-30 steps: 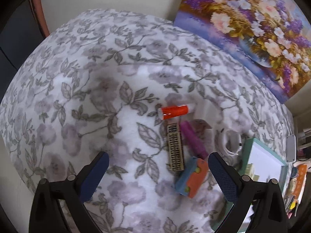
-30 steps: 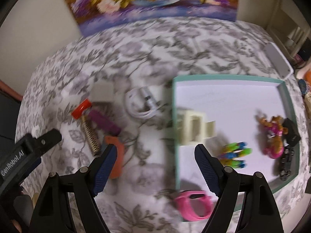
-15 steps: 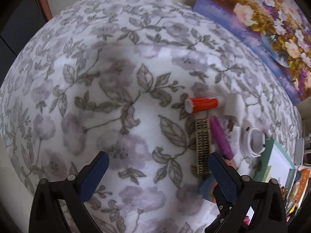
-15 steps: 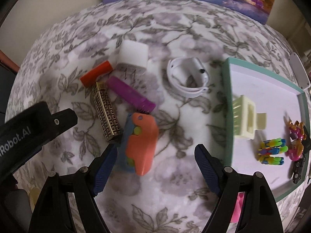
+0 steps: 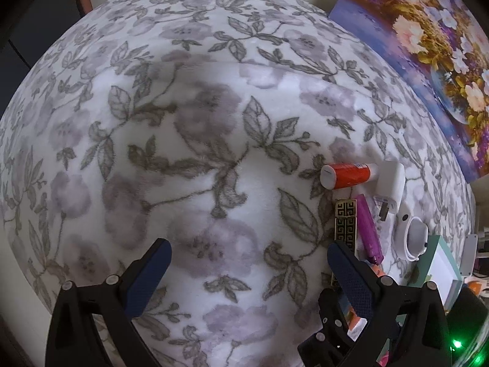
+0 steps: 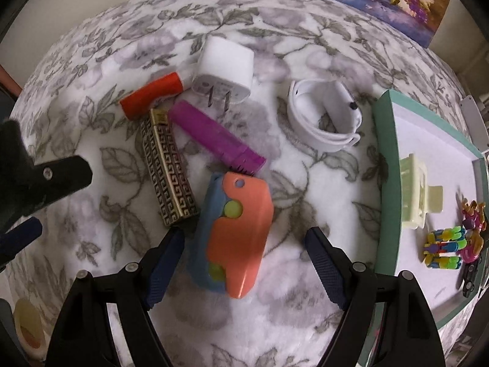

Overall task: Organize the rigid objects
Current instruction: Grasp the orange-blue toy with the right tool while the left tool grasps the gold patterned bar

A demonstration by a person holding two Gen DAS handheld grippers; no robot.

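Right tongs [image 6: 241, 244]: spread wide, nothing gripped, both blue pads [image 6: 163, 263] clear of contact. They straddle the near end of the orange-and-blue toy [image 6: 235, 232], which lies flat on the floral cloth [image 6: 290, 330] covering the table.

Left tongs [image 5: 247, 275]: spread wide, empty, over bare floral cloth to the left of the cluster.

Loose items, outward from the toy:
- Gold patterned bar [image 6: 168, 168], just left of the toy, its near end touching the toy's blue edge.
- Purple tube [image 6: 214, 136], lying diagonally just beyond the toy, its ribbed end at the toy's top edge.
- Orange tube [image 6: 152, 94], beyond the bar's far end.
- White plug adapter [image 6: 224, 70], prongs pointing toward the purple tube.
- White coiled band [image 6: 324, 119], to the right, apart from the rest.

Teal-rimmed tray [image 6: 386, 183], at the right edge: holds a pale yellow clip [image 6: 417, 195] against its left wall, a multicoloured striped piece [image 6: 443, 247], and a pink-and-gold figure [image 6: 472, 229]. A dark item at the tray's far corner is too small to identify.

Background: flower painting [image 5: 428, 52] leaning against the wall.
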